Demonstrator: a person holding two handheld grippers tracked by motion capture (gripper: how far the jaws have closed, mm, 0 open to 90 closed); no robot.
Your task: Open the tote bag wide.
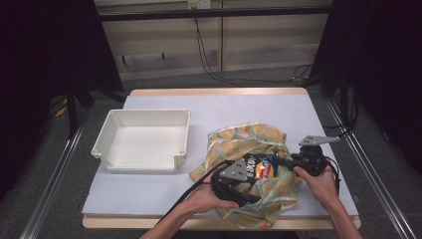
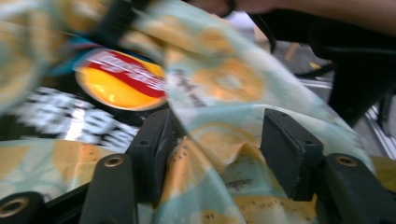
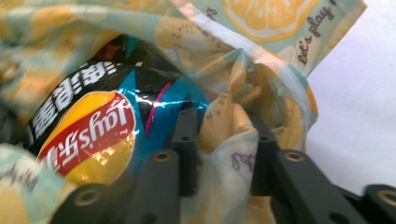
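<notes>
While scanning from the table's (image 1: 149, 194) front edge, find the left gripper (image 1: 251, 195) at the bag's (image 1: 249, 137) near-left side, pointing right and slightly away. Note jaws standing apart in the left gripper view (image 2: 219, 149): a loose fold of bag (image 2: 224, 79) between them, pressed by neither pad, so released and gripping nothing. Look just past those jaws, up and to their left, for the chips (image 2: 119, 79), close but not touching.

Move on to the right gripper (image 1: 279, 160) at the bag's right side, pointing left. See jaws clenched on a bunched fold of bag (image 3: 261, 18) in the right gripper view (image 3: 224, 149), holding the mouth up. Spot the chips (image 3: 88, 135) just left of that pinch, nearly against the left jaw.

Place the chips (image 1: 260, 168) inside the open bag, between the two grippers, half covered by the print. Read the long axis as running across the table, gripper to gripper, tilted a little. Judge the top end to point toward the right gripper, going by the logo reading upside down from there. Count the left gripper as the free one and about as near, so likely the one to take the pack, coming in along that axis from its left end.

Farther off to the left, well apart from the bag, find the bin (image 1: 144, 115).
</notes>
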